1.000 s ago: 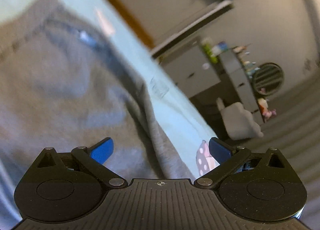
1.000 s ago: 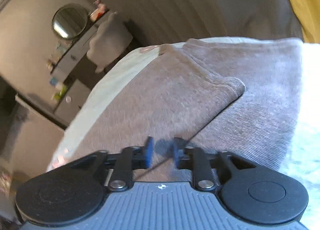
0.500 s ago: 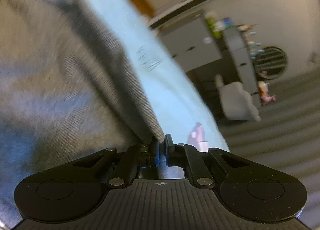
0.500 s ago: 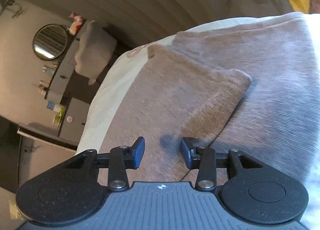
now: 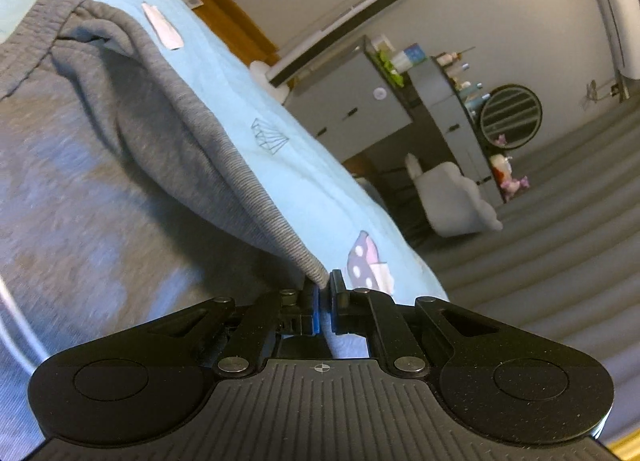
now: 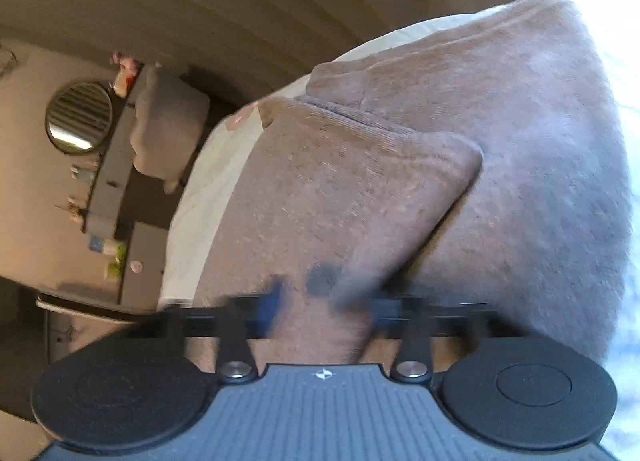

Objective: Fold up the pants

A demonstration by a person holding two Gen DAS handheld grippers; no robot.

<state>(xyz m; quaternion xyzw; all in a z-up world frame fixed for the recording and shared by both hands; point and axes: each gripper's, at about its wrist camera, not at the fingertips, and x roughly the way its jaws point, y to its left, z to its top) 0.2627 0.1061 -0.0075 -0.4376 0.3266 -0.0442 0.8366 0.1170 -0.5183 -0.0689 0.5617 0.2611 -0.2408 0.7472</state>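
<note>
1. Pants (image 5: 100, 181), grey, lay spread on the light blue bedsheet (image 5: 280, 165); waistband end far upper left in left wrist view.
2. Left gripper (image 5: 325, 293) was clamped on a ribbed cuff (image 5: 280, 233), lifted off the sheet; leg ran straight away from it twd the waistband.
3. Right gripper (image 6: 320, 293): blurred, jaws had just been closing w/ cloth between them; looked pinched on pants fabric.
4. Judgement: both held the near end, so fold goes away along the long axis, twd waistband.

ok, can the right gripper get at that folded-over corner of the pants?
Probably yes. The corner lies bare just ahead of the right gripper, nothing between. But its jaws have just been closing, pants fabric between them, so it must let go first.
</note>
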